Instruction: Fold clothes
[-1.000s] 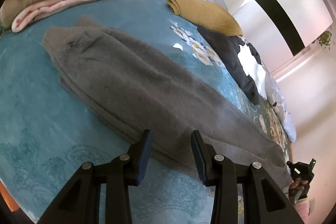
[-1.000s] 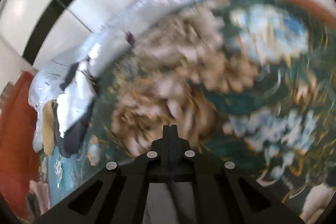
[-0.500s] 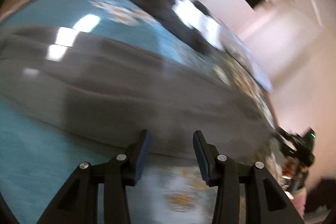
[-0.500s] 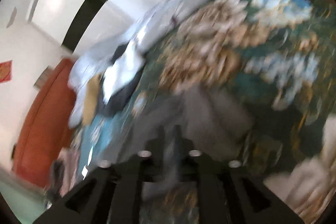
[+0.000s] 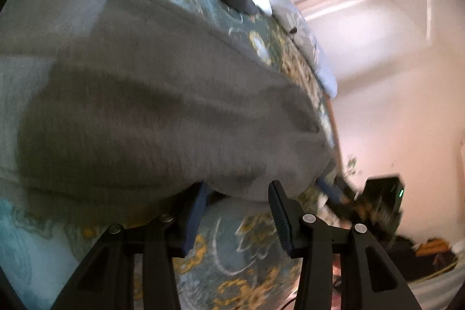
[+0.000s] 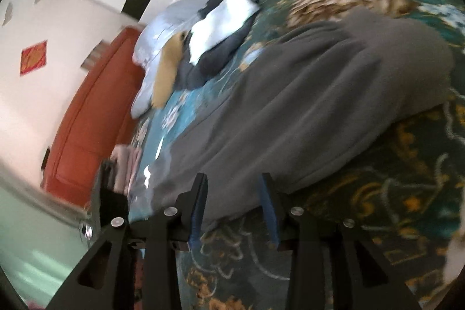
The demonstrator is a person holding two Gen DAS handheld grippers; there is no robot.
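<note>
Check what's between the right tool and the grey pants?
Nothing: the grey pants' near edge already sits between the opening fingers of the right tool, in the right wrist view.

The trousers [image 5: 162, 95] lie on the bedspread [image 5: 238, 246], with a clothes pile [image 6: 209, 31] behind them.

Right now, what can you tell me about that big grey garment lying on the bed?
The grey garment looks like soft, fleecy knit, plain and dull grey. It lies stretched lengthwise and fairly flat, with shallow folds, on the teal floral bedspread. Its near edge sits just ahead of both tools; I cannot tell whether either touches it.
</note>
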